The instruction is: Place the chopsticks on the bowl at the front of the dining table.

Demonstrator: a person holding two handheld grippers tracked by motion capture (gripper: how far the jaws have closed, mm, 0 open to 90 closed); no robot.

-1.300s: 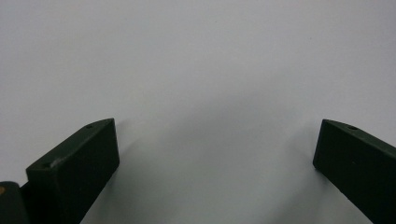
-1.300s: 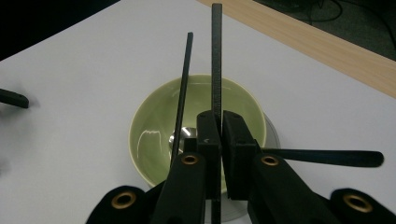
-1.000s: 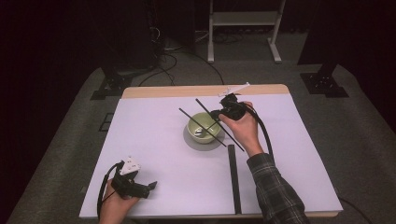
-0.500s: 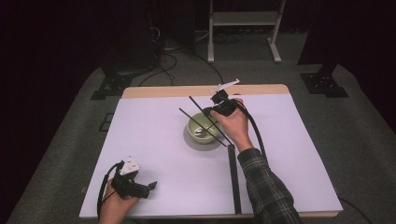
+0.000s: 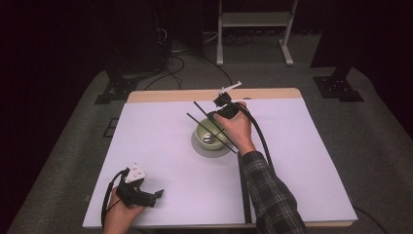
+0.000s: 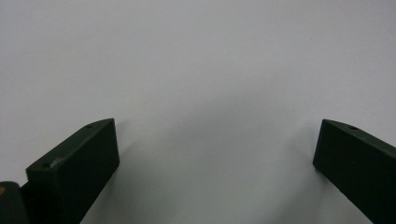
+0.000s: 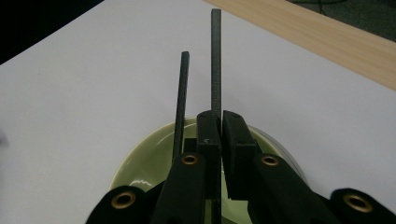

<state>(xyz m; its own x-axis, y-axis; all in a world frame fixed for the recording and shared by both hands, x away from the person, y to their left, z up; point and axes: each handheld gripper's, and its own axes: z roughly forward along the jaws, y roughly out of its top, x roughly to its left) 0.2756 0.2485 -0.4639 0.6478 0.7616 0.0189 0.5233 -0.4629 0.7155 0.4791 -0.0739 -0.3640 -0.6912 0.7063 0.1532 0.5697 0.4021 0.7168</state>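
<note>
A pale green bowl (image 5: 210, 141) (image 7: 140, 163) sits mid-table on the white mat. My right gripper (image 5: 215, 113) (image 7: 219, 121) hovers over the bowl's far rim, shut on a black chopstick (image 5: 200, 108) (image 7: 215, 56) that points toward the far left. A second black chopstick (image 5: 195, 120) (image 7: 182, 93) runs nearly parallel beside it, across the bowl; whether it rests on the rim I cannot tell. At the near left corner my left gripper (image 5: 155, 196) (image 6: 215, 154) stays low over the bare mat, open, with nothing between its jaws.
The white mat (image 5: 160, 141) covers the table, with a wooden edge (image 5: 170, 95) (image 7: 317, 32) along the far side. A long black strip (image 5: 246, 195) lies near the front, beside the person's plaid sleeve (image 5: 268, 195). Stands and cables sit on the floor beyond.
The right hand has carried its chopstick to the left and a little farther away over the bowl. The left hand has stayed put.
</note>
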